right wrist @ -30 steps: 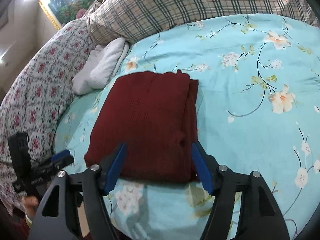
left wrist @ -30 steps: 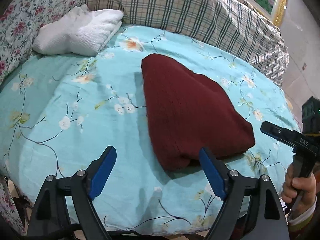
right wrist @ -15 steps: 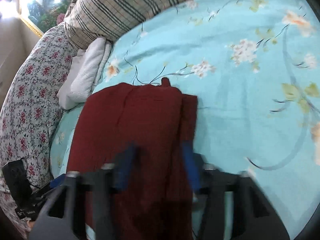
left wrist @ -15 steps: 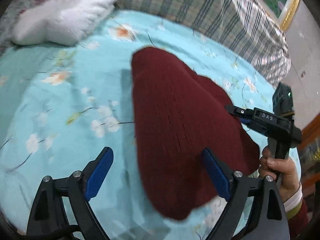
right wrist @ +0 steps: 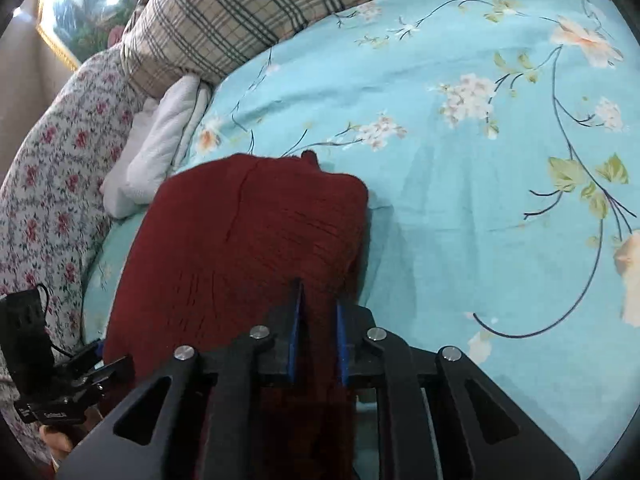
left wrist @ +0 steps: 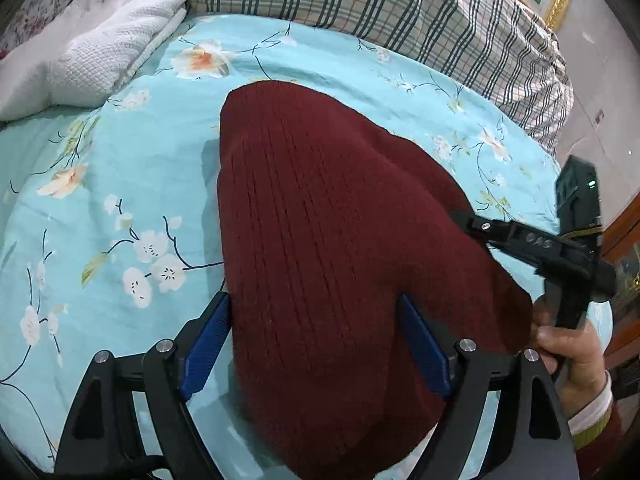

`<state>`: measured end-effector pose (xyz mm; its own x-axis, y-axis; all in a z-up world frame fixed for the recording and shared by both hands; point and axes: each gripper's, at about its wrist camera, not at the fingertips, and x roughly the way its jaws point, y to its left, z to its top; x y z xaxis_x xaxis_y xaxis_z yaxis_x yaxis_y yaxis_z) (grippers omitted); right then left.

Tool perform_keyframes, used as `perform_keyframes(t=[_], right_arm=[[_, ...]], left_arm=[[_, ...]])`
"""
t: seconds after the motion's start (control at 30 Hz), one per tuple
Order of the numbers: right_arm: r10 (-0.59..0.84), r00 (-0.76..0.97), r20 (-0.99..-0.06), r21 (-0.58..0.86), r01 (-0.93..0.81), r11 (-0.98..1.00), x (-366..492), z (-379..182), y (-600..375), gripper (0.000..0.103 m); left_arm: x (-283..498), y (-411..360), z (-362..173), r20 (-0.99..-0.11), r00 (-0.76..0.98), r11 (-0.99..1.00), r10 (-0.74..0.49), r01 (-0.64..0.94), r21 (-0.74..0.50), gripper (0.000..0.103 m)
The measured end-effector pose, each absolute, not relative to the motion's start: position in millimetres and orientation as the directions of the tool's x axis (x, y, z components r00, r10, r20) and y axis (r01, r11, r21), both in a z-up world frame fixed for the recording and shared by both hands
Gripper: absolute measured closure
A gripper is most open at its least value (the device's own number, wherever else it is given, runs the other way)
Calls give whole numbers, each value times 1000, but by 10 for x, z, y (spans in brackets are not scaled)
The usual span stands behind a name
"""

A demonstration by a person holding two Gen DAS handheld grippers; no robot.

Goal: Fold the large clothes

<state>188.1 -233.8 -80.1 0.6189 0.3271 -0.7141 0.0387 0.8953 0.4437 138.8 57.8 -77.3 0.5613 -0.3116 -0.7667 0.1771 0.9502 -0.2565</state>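
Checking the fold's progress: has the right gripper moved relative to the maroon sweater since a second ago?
Yes. The right gripper advanced from the sweater's near edge onto it, toward the plaid pillow.

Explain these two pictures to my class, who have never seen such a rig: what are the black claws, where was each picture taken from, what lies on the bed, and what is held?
No robot here: a person holds a hand tool with a two-fingered claw in each hand, and a wide-angle camera on each tool looks along its fingers. One picture is from the left tool, the other from the right. On the floral blue sheet lies a folded dark red sweater, with a white towel and a plaid pillow behind. The right claw grips the sweater's near edge between its narrowly spaced blue pads, though its jaws are opening slightly. The left claw straddles the sweater, its jaws wide and closing.
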Motion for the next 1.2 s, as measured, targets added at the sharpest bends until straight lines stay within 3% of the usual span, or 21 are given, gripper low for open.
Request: perform_keyframes(t=[0.07, 0.17, 0.33, 0.5, 0.77, 0.9, 1.0, 1.1, 1.2], right_arm=[[262, 652, -711, 390, 57, 919, 1746, -608, -2314, 79], [299, 710, -638, 386, -42, 922, 1469, -297, -2164, 79], [306, 560, -769, 300, -106, 948, 1523, -712, -1801, 80], [360, 583, -729, 402, -63, 914, 1528, -760, -1976, 82], [369, 601, -709, 397, -91, 913, 1180, -424, -1882, 78], [376, 594, -711, 371, -137, 918, 895, -285, -1799, 47], [359, 584, -728, 329, -161, 930, 644, -254, -1711, 41], [334, 568, -752, 286, -176, 942, 404, -299, -1653, 21], [296, 549, -782, 232, -185, 955, 209, -364, -1591, 20]], left_arm=[[1388, 577, -770, -767, 564, 952, -306, 177, -250, 19], [1353, 563, -773, -764, 571, 954, -301, 174, -246, 19], [1314, 529, -792, -762, 578, 956, -293, 176, -234, 17], [1305, 583, -818, -758, 571, 948, -317, 180, -261, 16], [929, 692, -615, -742, 617, 964, -264, 150, -218, 14], [629, 760, -571, -746, 627, 974, -225, 136, -179, 11], [399, 763, -630, -765, 620, 985, -172, 121, -124, 10], [203, 750, -720, -786, 600, 988, -146, 133, -81, 10], [42, 757, -803, -809, 574, 987, -129, 154, -48, 10]])
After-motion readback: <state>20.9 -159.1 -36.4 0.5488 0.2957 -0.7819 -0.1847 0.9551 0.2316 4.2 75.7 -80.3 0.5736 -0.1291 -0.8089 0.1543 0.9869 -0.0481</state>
